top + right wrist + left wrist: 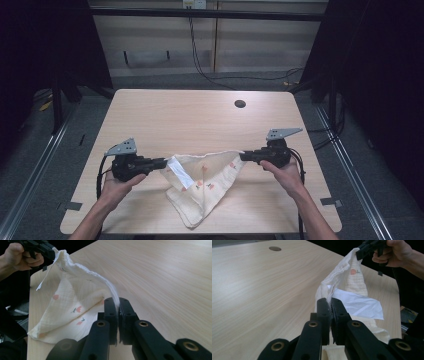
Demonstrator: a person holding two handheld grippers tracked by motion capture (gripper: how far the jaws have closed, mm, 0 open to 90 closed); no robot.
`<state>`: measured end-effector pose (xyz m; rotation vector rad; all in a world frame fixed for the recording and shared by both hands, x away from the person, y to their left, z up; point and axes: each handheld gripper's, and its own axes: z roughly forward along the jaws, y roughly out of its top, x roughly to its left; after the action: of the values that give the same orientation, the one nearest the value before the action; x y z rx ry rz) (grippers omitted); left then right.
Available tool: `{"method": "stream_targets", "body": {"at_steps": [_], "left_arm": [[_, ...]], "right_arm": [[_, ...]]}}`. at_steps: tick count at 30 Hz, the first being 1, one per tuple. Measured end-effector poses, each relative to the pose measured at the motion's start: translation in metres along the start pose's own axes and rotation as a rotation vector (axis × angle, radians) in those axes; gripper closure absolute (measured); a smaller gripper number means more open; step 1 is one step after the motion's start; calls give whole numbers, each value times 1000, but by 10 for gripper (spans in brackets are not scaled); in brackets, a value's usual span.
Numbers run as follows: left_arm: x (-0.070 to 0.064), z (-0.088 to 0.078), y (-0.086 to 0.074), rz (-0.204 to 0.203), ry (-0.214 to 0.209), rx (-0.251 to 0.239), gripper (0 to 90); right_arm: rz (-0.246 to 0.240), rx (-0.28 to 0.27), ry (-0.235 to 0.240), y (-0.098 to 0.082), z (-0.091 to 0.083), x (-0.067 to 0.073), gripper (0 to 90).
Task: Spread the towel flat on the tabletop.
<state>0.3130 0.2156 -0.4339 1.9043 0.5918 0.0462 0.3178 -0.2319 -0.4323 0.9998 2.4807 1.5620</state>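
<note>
Where the near edge of the table [150,215] meets the bottom of the high view, two forearms come in, each hand gripping a black tool. Left hand [114,189]: holds the left gripper [162,162], jaws pressed together on one upper corner of a cream cloth [210,187]; the left gripper view shows fabric pinched between the two black jaws. White label [180,172]: hangs from the cloth just beside that corner. Right hand [285,172]: holds the right gripper [244,156], jaws likewise clamped on the opposite upper corner, the hem running into them in the right gripper view. Cloth: cream, printed with small red and orange motifs, stretched between the two grippers along its top edge, the rest sagging to a point that rests on the tabletop near the front edge. Grey three-cornered plate [122,148] on the left gripper, another [282,133] on the right. Round hole [240,104]: set in the tabletop toward the far edge. Black cable [200,60]: trails down the wall beyond the table.
</note>
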Motion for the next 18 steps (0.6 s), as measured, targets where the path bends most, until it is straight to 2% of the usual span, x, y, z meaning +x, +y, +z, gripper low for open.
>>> {"method": "stream_targets", "body": {"at_steps": [1,3,7,11,18], "left_arm": [[-2,-2,3,14,6,-3,865],[-3,-3,6,10,12,-16,865],[-4,-5,15,16,11,-47,866],[-6,-15,23,33,5,-92,865],[-10,-28,39,73,29,-125,866]], "right_arm": [[14,-18,16,4,-2,1,862],[26,-40,24,8,-6,1,862],[28,-65,19,17,-12,1,862],[7,-68,14,25,-18,5,862],[-55,-58,-1,50,-31,16,862]]}}
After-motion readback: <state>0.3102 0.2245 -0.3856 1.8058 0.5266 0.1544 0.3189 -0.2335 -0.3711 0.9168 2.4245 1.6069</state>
